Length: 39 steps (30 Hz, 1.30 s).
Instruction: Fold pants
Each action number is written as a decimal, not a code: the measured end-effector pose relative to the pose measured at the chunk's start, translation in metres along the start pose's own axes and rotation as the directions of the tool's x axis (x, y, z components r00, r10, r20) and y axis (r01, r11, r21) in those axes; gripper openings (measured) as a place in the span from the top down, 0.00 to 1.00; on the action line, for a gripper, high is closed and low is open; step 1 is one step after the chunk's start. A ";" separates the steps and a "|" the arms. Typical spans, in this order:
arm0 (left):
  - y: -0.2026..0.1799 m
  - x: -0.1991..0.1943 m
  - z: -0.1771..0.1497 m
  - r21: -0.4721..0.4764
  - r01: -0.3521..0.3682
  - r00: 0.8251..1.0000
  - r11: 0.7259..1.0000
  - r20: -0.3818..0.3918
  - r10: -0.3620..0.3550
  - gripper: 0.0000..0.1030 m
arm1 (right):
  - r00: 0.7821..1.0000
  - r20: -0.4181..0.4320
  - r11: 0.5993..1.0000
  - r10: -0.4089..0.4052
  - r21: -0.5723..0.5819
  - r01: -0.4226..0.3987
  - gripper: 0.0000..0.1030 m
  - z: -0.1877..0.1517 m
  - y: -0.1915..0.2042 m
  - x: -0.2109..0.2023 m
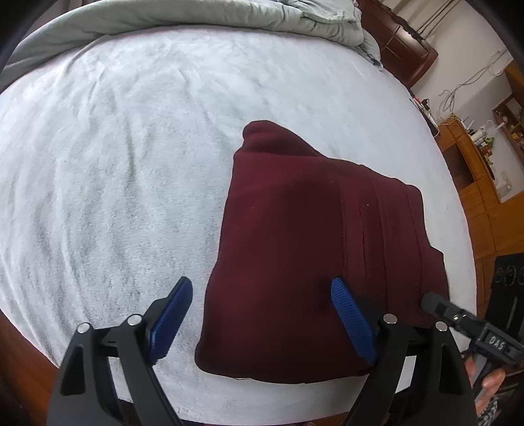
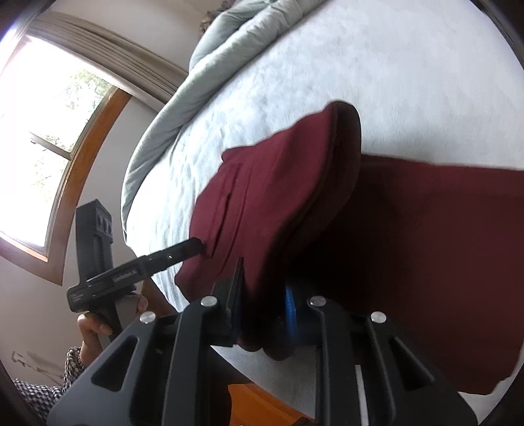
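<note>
Dark maroon pants (image 1: 304, 249) lie folded in a thick square on the pale grey bedspread (image 1: 114, 164). My left gripper (image 1: 260, 314) is open just above the bed, one blue finger over the near part of the pants, the other over bare bedspread. In the right wrist view my right gripper (image 2: 262, 304) is shut on a lifted flap of the pants (image 2: 271, 196), which curls over the flat layer (image 2: 425, 262). The other gripper (image 2: 193, 247) touches the flap's left side there, and a black finger (image 1: 435, 303) touches the pants' right edge in the left wrist view.
A rumpled grey-green duvet (image 1: 229, 16) is bunched at the head of the bed. Wooden furniture (image 1: 471, 170) and a floor lie to the right of the bed. A window (image 2: 49, 131) is on the wall beside the bed. The bed's near edge is just below the grippers.
</note>
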<state>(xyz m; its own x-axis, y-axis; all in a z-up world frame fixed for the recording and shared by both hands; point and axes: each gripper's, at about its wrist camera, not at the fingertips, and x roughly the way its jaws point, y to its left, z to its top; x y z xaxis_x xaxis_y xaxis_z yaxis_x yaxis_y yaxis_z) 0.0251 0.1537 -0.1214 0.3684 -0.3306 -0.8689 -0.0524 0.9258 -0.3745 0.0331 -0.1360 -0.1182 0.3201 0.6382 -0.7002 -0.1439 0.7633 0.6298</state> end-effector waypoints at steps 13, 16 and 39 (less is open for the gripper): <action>-0.058 -0.001 0.000 0.078 0.060 0.998 0.995 -0.008 -0.060 0.15 | 0.994 0.098 0.999 -0.043 0.018 0.041 0.86 0.004 -0.034 -0.094; -0.079 0.008 -0.001 0.121 0.072 0.997 0.990 -0.025 -0.069 0.15 | 0.990 0.113 0.996 -0.083 0.030 0.080 0.87 -0.003 -0.051 -0.119; -0.097 0.042 0.053 0.138 0.073 0.996 0.988 -0.064 -0.065 0.14 | 0.975 0.067 0.974 -0.211 0.099 0.204 0.66 -0.006 -0.115 -0.128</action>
<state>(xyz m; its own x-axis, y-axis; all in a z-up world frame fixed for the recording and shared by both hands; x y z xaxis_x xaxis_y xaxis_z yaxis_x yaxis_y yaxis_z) 0.0946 0.0594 -0.1043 0.3106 -0.4008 -0.8619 0.1030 0.9156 -0.3886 0.0032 -0.3053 -0.1027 0.4052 0.4546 -0.7932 0.0178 0.8635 0.5040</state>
